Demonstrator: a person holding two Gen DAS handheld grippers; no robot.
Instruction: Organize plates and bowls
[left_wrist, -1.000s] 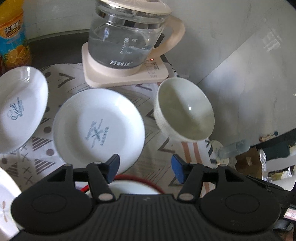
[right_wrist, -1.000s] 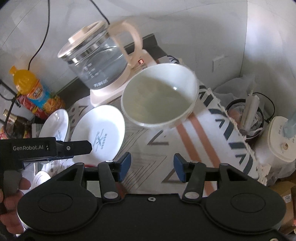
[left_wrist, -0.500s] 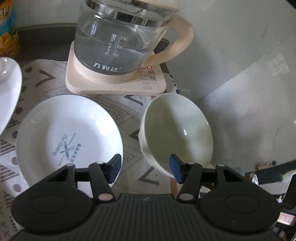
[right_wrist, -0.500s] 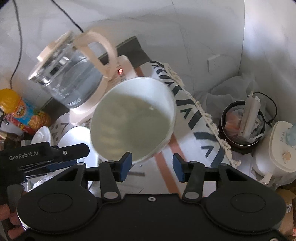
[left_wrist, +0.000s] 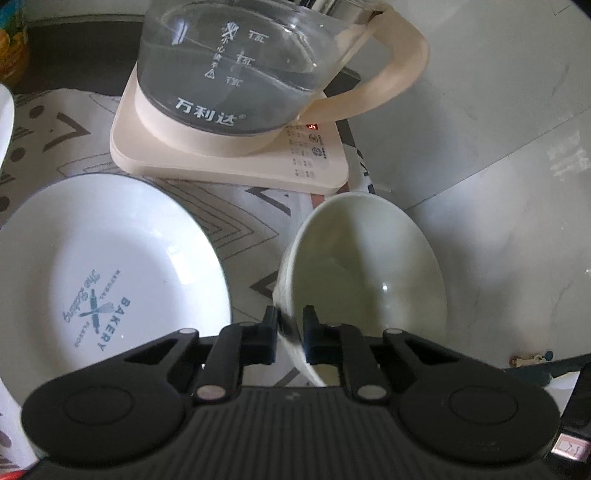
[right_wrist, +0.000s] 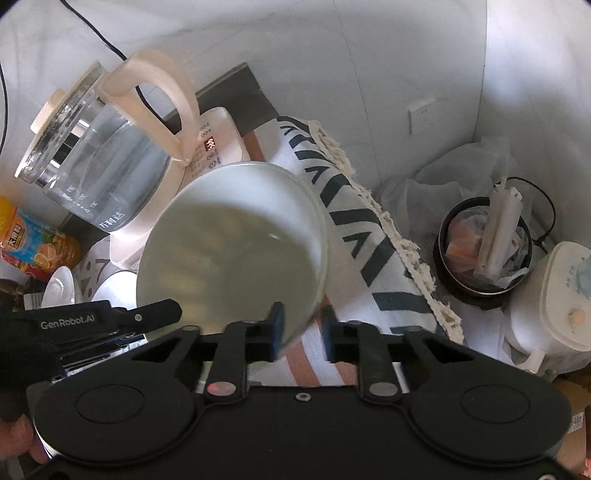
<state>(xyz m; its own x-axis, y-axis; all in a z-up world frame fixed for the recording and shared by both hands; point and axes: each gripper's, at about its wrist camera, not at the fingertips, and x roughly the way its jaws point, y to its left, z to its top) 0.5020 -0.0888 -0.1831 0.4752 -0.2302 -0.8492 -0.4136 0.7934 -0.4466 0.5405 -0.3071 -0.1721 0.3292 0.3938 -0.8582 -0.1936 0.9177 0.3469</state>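
A pale bowl (left_wrist: 369, 280) sits tilted on the patterned cloth (left_wrist: 240, 229) at the table's right end. My left gripper (left_wrist: 290, 325) is closing, its pads on either side of the bowl's left wall. In the right wrist view the same bowl (right_wrist: 236, 254) fills the middle. My right gripper (right_wrist: 303, 325) is closing on its near right rim, with the rim between the pads. The left gripper (right_wrist: 170, 314) shows side-on at the bowl's left edge. A white plate printed BAKERY (left_wrist: 110, 280) lies flat left of the bowl. Another white plate (left_wrist: 5, 122) shows at the left edge.
A glass kettle (left_wrist: 240, 62) on its cream base (left_wrist: 229, 158) stands just behind the bowl and plate. An orange drink bottle (right_wrist: 37, 240) is at the back left. Past the table's right edge, on the floor, stand a lined bin (right_wrist: 484, 251) and a white appliance (right_wrist: 554, 295).
Both grippers have come down and forward to the bowl. Their jaws, wide a second ago, have narrowed around its rim from opposite sides, and the bowl looms larger in both views.
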